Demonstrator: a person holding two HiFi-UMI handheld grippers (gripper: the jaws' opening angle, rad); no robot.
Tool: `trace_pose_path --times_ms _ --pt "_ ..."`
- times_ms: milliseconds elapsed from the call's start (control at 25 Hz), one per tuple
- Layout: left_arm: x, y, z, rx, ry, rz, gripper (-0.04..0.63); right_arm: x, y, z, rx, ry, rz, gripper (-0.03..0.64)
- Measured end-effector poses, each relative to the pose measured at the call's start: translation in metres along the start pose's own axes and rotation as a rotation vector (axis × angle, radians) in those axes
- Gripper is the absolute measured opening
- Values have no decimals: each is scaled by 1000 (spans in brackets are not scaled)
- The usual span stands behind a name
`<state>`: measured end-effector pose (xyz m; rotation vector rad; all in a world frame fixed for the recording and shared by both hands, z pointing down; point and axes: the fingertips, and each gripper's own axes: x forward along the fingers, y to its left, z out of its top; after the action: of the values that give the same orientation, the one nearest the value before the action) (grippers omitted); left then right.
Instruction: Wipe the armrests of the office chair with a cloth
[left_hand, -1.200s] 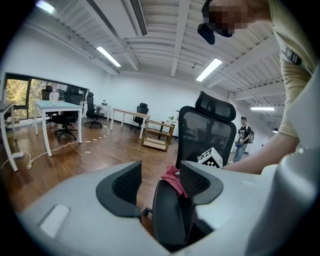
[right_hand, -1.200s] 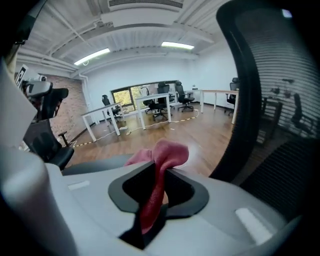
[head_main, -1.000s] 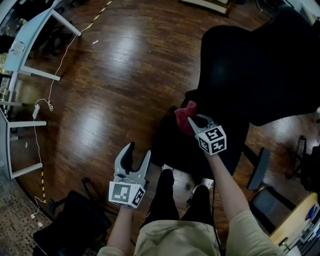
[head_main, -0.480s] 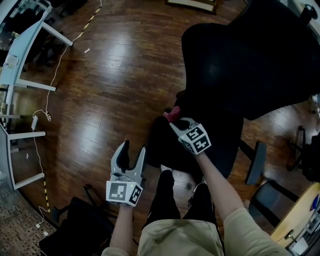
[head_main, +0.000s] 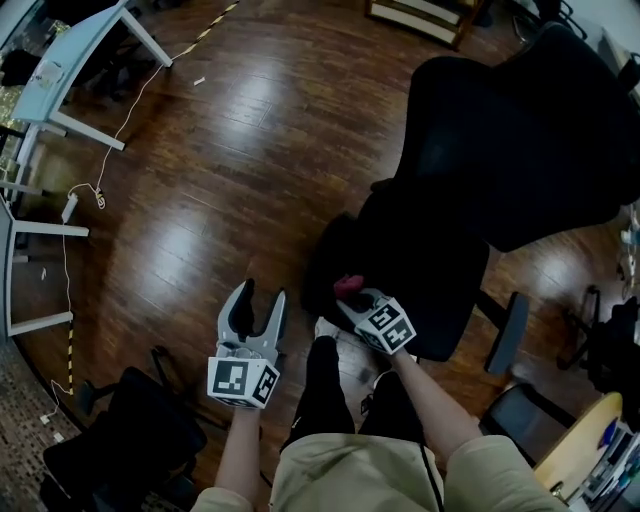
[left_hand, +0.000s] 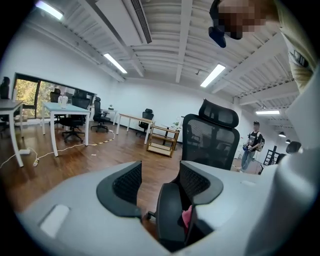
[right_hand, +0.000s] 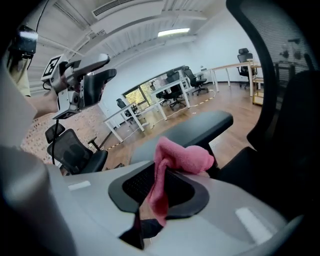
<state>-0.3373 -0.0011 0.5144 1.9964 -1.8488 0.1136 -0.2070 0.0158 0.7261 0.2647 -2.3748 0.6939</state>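
Observation:
The black office chair (head_main: 500, 150) stands on the wood floor, its left armrest (head_main: 322, 268) nearest me. My right gripper (head_main: 350, 300) is shut on a pink cloth (head_main: 347, 285) and holds it against the near end of that armrest. In the right gripper view the cloth (right_hand: 182, 155) bunches between the jaws, touching the armrest pad (right_hand: 195, 129). My left gripper (head_main: 262, 296) hangs open and empty to the left of the armrest. The left gripper (left_hand: 160, 181) view looks along the armrest (left_hand: 170, 220) end-on, with a bit of cloth (left_hand: 187, 218) beside it. The chair's other armrest (head_main: 505, 332) is at the right.
A light desk (head_main: 60, 60) and trailing cables (head_main: 100, 190) are at the far left. Another black chair (head_main: 110, 440) sits at the bottom left, and one more (head_main: 520, 420) at the bottom right. A low shelf (head_main: 420, 20) stands beyond the office chair. A person (left_hand: 252, 145) stands far off.
My right gripper has drawn the pink cloth along the left armrest from its far end to its near end. The left gripper has stayed open in about the same spot.

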Motion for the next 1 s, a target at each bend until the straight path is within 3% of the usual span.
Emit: trace_pose_path --times_ms 280,560,800,1000 --pt "-39 27 -16 -56 -14 69 215 5 35 -22 -10 69 31 64" --pt "-50 42 -17 -89 -33 87 215 6 43 -22 -31 144 56 64" --pt "-51 51 -27 -39 -5 100 215 8 50 -24 -53 203 54 64" --pt "-50 60 -37 -41 19 96 215 8 57 -26 -110 269 79 64"
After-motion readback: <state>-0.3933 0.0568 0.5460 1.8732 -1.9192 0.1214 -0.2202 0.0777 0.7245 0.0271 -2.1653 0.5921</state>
